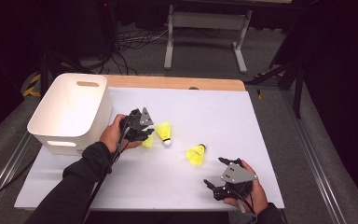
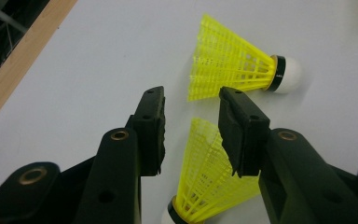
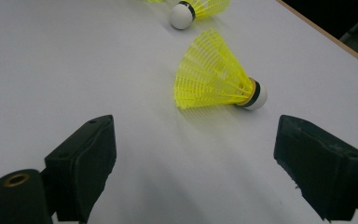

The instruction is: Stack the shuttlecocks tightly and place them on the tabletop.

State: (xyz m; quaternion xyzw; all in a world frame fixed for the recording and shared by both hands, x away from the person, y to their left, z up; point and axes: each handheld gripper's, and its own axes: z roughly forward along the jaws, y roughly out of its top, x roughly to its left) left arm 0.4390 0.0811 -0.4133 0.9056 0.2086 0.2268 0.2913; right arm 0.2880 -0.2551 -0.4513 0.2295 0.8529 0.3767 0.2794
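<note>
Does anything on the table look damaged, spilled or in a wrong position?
Nothing stands out. Three yellow shuttlecocks lie on their sides on the white table: one between the left gripper's jaws, one just beyond, one ahead of the open right gripper. The white bin stands upright.

A lab or recording studio is suggested here: a tabletop [image 1: 223, 116] covered in white sheeting is set on grey carpet, black drapes are hung all round, loose cables [image 1: 130, 42] are strewn behind, and a grey adjustable bench frame [image 1: 205, 28] is parked at the back.
</note>
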